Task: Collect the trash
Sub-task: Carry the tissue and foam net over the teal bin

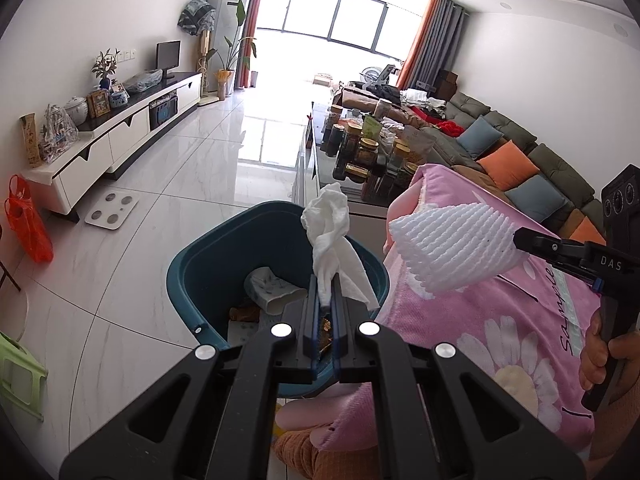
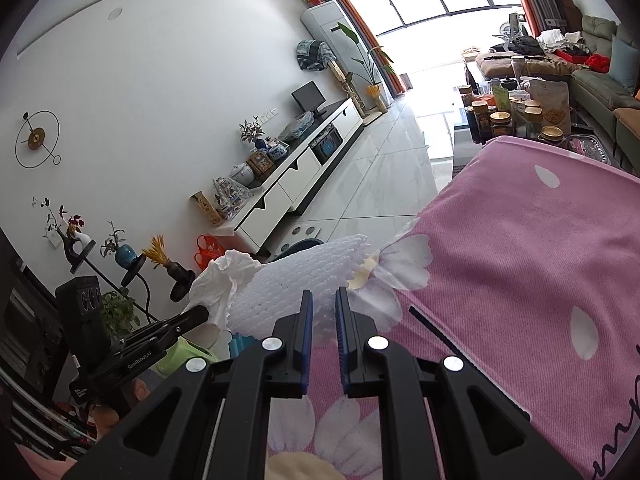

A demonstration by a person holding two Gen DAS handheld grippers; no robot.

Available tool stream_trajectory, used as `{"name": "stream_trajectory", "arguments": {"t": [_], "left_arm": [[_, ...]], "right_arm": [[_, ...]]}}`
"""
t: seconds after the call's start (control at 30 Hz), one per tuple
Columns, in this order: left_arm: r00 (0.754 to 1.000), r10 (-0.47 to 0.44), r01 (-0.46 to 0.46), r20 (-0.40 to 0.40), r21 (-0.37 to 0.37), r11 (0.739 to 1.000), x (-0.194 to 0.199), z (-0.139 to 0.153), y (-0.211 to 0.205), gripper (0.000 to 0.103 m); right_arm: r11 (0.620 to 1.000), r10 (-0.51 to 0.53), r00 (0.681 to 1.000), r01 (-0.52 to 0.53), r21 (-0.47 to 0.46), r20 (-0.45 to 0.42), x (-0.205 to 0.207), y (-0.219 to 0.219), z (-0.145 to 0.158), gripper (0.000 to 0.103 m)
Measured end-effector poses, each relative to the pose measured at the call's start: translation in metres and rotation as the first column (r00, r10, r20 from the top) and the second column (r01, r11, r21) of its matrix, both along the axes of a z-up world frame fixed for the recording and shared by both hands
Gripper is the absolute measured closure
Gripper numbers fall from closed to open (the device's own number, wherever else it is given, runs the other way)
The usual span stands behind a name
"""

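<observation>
My left gripper [image 1: 326, 280] is shut on a crumpled white tissue [image 1: 328, 224], which hangs over the open teal bin [image 1: 208, 264] on the floor. The bin holds a printed paper wrapper [image 1: 272, 288] and some brown scraps. At the right, my right gripper [image 1: 520, 240] is shut on a white foam net [image 1: 448, 244], held above the pink blanket beside the bin. In the right wrist view the foam net [image 2: 296, 276] sits between the fingers of the right gripper [image 2: 324, 294]. To its left are the tissue [image 2: 224, 280] and the left gripper [image 2: 200, 314].
A pink flowered blanket [image 1: 500, 320] covers the surface right of the bin. Behind it stands a low table with several jars [image 1: 360, 148], then a sofa [image 1: 520, 160]. On the left are a TV cabinet [image 1: 120, 136], a scale [image 1: 112, 210], an orange bag [image 1: 28, 224] and a green stool [image 1: 16, 376].
</observation>
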State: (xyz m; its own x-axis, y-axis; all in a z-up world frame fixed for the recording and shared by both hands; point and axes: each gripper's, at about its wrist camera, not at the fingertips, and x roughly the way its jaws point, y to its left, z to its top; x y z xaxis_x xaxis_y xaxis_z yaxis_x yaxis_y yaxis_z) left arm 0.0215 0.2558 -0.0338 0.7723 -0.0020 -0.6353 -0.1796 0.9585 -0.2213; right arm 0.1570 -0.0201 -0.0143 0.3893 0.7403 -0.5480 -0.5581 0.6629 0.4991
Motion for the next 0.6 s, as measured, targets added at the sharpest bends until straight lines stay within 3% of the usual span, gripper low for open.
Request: {"name": "stream_trajectory", "arguments": {"t": [0.6], "left_arm": [[0.997, 0.068, -0.068, -0.045, -0.004, 0.998, 0.005, -0.017, 0.022, 0.098]], "right_arm": [[0.994, 0.086, 0.996, -0.086, -0.064, -0.002, 0.005, 0.056, -0.002, 0.093]]}}
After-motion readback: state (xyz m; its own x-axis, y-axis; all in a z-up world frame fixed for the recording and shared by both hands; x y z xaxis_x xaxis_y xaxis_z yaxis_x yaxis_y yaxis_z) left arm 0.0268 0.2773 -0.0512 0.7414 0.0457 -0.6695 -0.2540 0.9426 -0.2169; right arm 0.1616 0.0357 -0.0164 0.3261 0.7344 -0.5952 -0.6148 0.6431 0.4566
